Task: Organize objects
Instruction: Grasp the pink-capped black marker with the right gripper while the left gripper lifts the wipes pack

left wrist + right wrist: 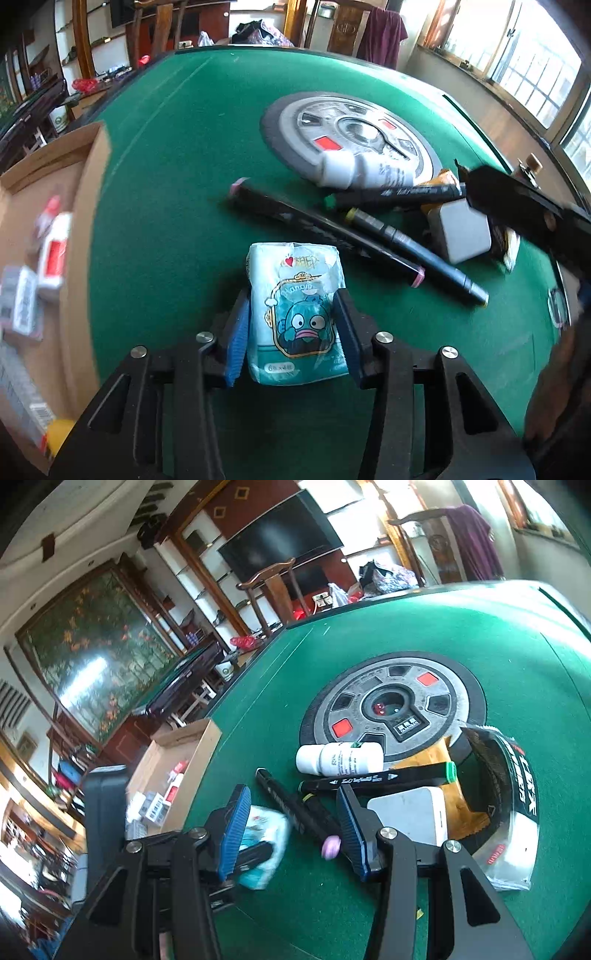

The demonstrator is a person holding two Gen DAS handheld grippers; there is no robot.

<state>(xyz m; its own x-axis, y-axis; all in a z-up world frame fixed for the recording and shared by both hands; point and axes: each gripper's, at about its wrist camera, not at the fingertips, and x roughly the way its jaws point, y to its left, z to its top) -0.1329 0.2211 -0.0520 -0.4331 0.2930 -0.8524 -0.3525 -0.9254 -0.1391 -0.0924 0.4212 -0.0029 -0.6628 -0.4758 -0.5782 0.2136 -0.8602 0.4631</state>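
Left gripper straddles the tissue pack on the green table, blue pads on both flanks, seemingly pinching it. Its long axis runs straight away between the fingers. The cardboard box lies just to the left, nearest this hand; right gripper hangs open above the markers
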